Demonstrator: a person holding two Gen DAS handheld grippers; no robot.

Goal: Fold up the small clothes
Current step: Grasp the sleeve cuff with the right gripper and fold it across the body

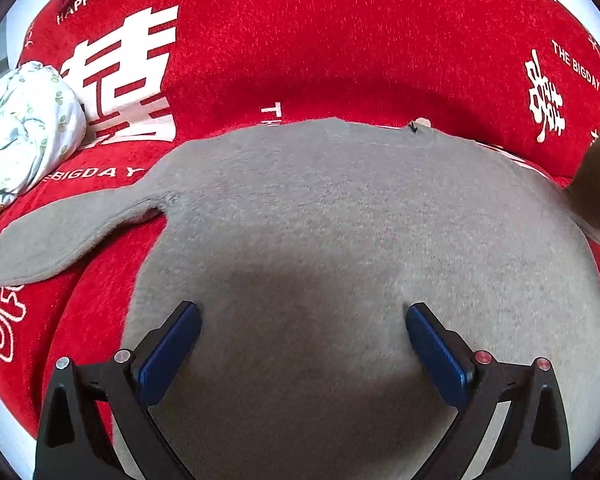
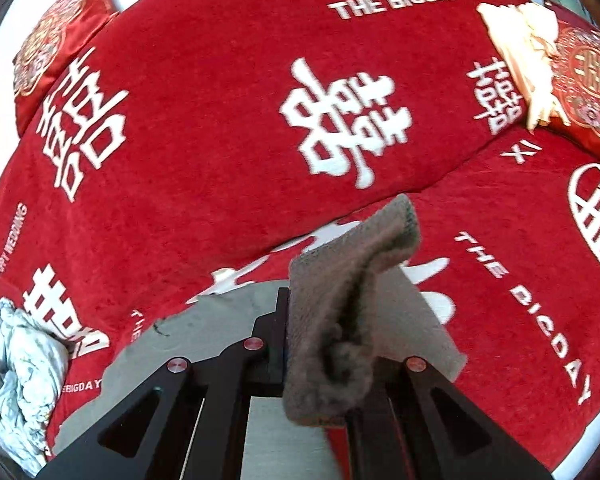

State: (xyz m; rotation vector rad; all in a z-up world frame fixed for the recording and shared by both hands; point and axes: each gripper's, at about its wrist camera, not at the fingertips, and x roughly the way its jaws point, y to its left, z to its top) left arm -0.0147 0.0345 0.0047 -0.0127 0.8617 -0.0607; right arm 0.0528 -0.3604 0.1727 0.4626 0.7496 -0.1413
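The red wedding blanket (image 1: 340,40), printed with white double-happiness characters and the words "THE BIGDAY", covers what looks like a bed and serves as the folding surface; its plush nap would likely grip the cloth and keep a fold from sliding. On the blanket, the grey knit sweater (image 1: 340,220) lies flat on its body, spread smooth, which suits a first fold of the sleeves inward.

The left sleeve (image 1: 60,236) stretches out flat from the sweater, away from its body and resting on the blanket, not yet folded. The right sleeve (image 2: 352,300) is lifted off the blanket: the right gripper (image 2: 328,340) has its jaws closed on the bunched cuff end, and the loose cloth flops over the jaws. Judging by the hold, the sleeve is raised so it can be carried across the sweater's body. The left gripper (image 1: 302,344) hovers above the lower part of the sweater's body with its jaws wide apart and nothing between them, probably ready to press the body down while the sleeve is drawn over.

Beyond the left sleeve, a crumpled floral white garment (image 1: 24,132) waits at the blanket's edge. Well beyond the sweater on the right side lie a red embroidered cushion (image 2: 584,80) and a folded cream cloth (image 2: 516,56) against it; another red cushion (image 2: 56,40) sits at the far left corner. Little of the room shows past the blanket, only pale strips at the rim.
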